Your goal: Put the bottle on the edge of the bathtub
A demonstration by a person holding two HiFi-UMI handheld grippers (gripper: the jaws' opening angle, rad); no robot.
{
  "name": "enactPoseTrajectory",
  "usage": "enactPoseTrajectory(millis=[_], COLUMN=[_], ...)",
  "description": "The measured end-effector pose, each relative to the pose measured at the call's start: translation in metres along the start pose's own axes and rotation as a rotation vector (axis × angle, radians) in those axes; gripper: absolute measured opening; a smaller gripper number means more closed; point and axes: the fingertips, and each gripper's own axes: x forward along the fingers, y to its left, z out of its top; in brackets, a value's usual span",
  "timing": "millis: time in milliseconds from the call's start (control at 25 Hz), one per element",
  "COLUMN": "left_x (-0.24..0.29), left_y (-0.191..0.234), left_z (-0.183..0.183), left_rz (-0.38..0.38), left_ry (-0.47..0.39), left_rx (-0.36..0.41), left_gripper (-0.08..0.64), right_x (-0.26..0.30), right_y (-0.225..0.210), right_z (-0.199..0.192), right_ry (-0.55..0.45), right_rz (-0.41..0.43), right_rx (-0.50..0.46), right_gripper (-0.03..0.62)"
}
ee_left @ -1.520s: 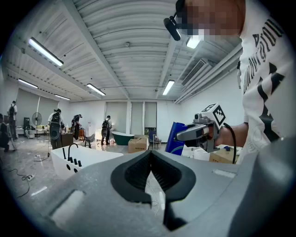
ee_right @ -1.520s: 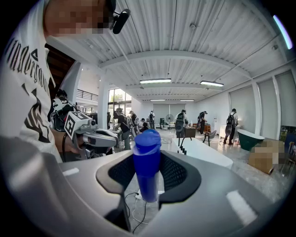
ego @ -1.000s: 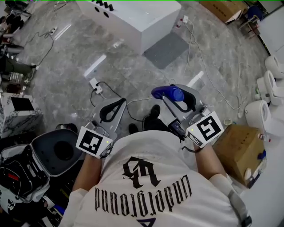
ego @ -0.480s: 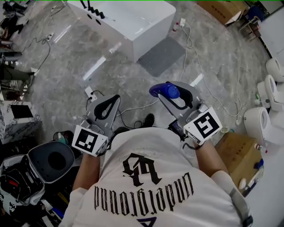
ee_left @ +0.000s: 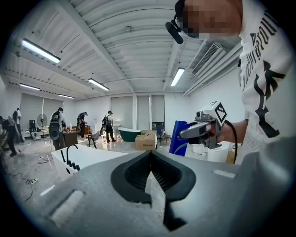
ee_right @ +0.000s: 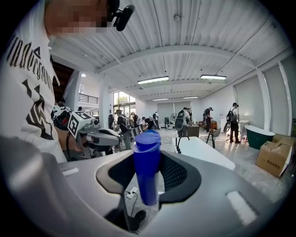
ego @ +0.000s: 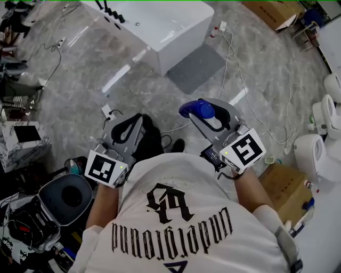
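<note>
1. My right tool [ee_right: 152, 162] is clamped on the blue bottle [ee_right: 147, 148], which stands up out of the pads, cap uppermost. The pads hold its lower half, so most of its length rises free above the grip.
2. My left tool [ee_left: 149, 159] is closed on itself with nothing in it, carried beside the right one.
3. The bottle is in the air over the grey stone floor [ego: 80, 80], well short of the white bathtub [ego: 181, 32], whose near corner lies ahead across open floor. By my reading the carry is under way and the placing has not begun.
4. Risk one: a power strip [ego: 109, 112] and loose cables [ego: 238, 72] lie on the floor between the rig and the bathtub's near side. A foot caught there would jolt the grip and could shake the bottle loose.
5. Risk two: the bathtub's edge looks narrow and smooth. Set too close to either side of it, the bottle could tip into the tub or drop to the floor. That is likelier if I release before its base sits flat.
6. Risk three: black taps [ego: 113, 14] stand at the rim's far-left end, where a swing of the tool could knock them. I judge the bare stretch of rim near the corner by the grey mat [ego: 196, 66] the safer landing place.
</note>
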Motion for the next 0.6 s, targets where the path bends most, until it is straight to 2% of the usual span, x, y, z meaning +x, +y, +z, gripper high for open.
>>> enactPoseTrajectory(millis=[320,600], left_x=[0.050,0.083], left_y=[0.044,0.134], left_z=[-0.004,-0.004], left_rz=[-0.044,-0.063], left_ry=[-0.024,-0.037], left_rx=[-0.026,-0.054], left_gripper=[0.008,0.008], right_x=[0.028,0.111], right_y=[-0.049,-0.091], right_z=[0.005,0.025], right_ry=[0.011,0.026], right_rz=[-0.062,-0.071], right_rx=[0.000,-0.005], right_gripper=[0.153,0.153])
